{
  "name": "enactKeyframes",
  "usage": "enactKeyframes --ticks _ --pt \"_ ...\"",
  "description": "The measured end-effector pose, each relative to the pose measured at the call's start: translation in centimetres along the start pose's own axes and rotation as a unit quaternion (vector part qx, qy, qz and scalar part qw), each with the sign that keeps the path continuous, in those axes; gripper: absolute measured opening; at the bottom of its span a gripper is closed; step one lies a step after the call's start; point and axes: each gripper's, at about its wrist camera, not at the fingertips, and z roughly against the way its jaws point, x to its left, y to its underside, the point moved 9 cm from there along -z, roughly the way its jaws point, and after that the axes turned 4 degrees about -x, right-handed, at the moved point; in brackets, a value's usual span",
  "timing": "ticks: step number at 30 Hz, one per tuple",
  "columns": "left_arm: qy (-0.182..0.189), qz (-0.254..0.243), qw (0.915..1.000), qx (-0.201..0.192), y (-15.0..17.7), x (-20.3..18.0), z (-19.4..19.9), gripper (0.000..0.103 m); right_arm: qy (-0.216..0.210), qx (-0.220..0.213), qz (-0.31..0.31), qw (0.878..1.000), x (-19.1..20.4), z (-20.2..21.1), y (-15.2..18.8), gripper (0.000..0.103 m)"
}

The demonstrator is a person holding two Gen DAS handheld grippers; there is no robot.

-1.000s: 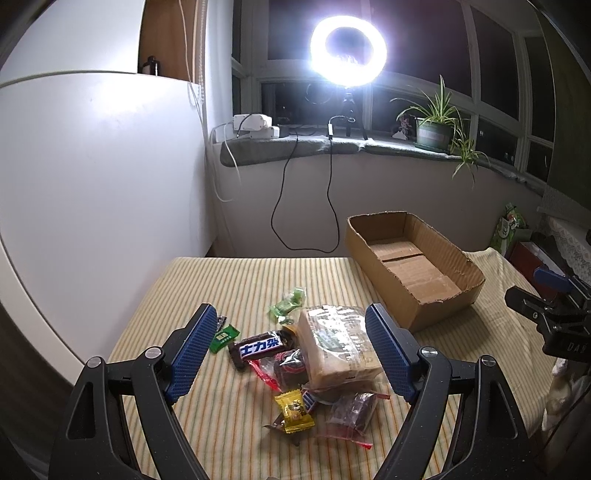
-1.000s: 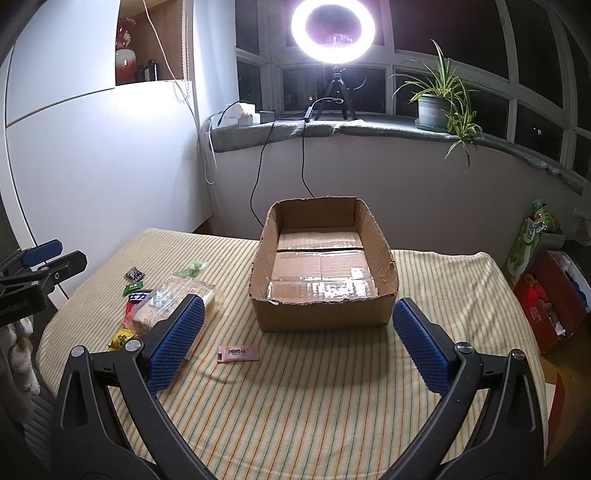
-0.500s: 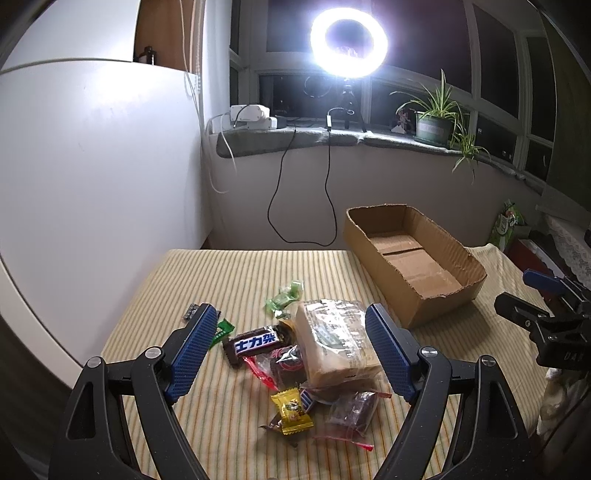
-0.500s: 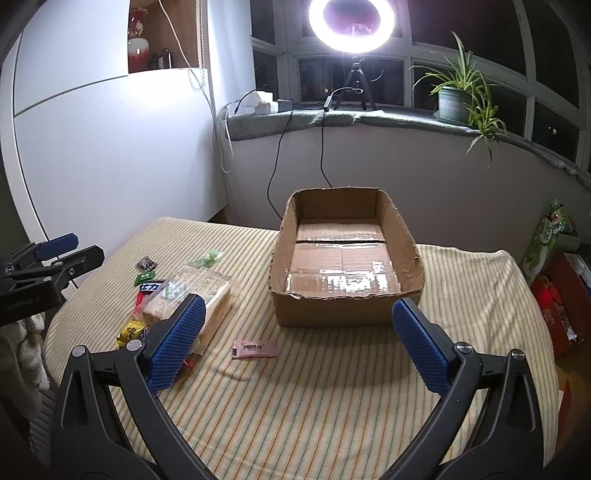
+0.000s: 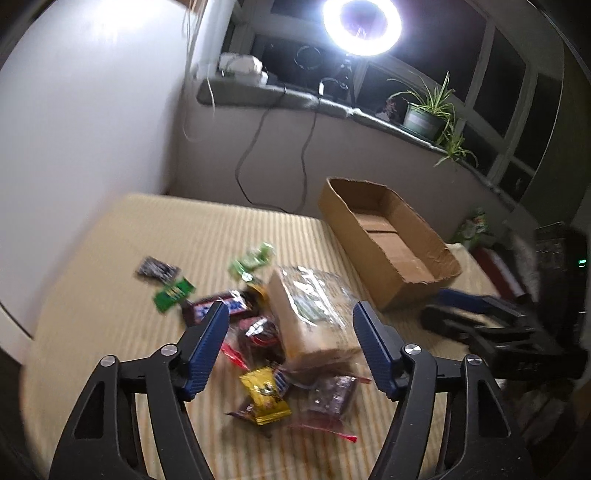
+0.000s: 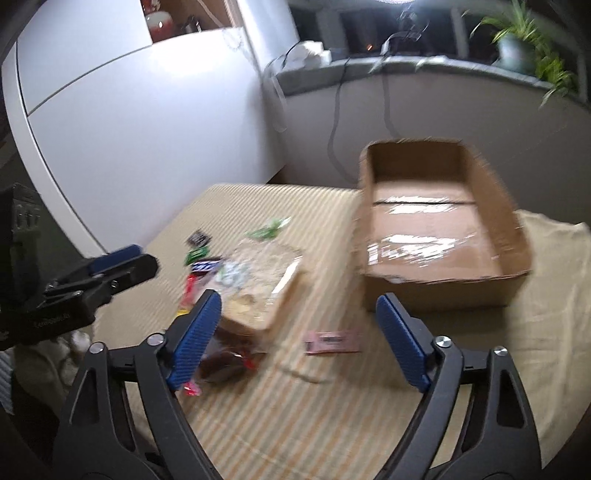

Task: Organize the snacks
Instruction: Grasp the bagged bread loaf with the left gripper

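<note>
A pile of snacks lies on the striped tablecloth: a clear-wrapped bread loaf, a dark chocolate bar, a yellow packet, green packets and a dark sachet. My left gripper hovers over the pile, its jaws closing, pads touching nothing. My right gripper hangs above the cloth between the loaf and the box, jaws closing, empty; a pink sachet lies below it. The open cardboard box is empty.
A white cabinet wall flanks the table on the left. A ring light, cables and a potted plant stand on the windowsill behind. Each gripper shows in the other's view: the right gripper, the left gripper.
Both grippers have tilted downward and come lower toward the table, with jaws narrower than before. The right view has swung left, toward the snack pile. Snacks and box lie as before.
</note>
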Motion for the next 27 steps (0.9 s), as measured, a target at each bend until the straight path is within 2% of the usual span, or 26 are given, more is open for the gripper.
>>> enactKeyframes --ticks 2,5,8,19,27 --pt "0.013 0.006 0.9999 0.008 0.2 0.0 -0.4 0.059 -0.014 0.016 -0.008 1.0 0.5 -1.5 0.4 0.076" --pt "0.037 0.019 0.9988 0.027 0.7 0.0 -1.3 0.051 -0.033 0.042 -0.024 0.998 0.9 -3.3 0.9 0.07" --pt "0.058 0.035 0.9966 0.046 1.1 -0.1 -2.2 0.047 -0.043 0.059 -0.029 0.997 1.4 -4.7 1.5 0.068" --pt "0.083 0.046 0.9917 0.087 2.4 -0.7 -4.6 0.044 -0.074 0.096 -0.055 0.991 2.1 -7.0 2.5 0.064" --pt "0.089 0.06 0.9883 0.108 3.2 -0.4 -6.2 0.039 -0.106 0.117 -0.082 0.984 1.5 -7.5 2.9 0.052"
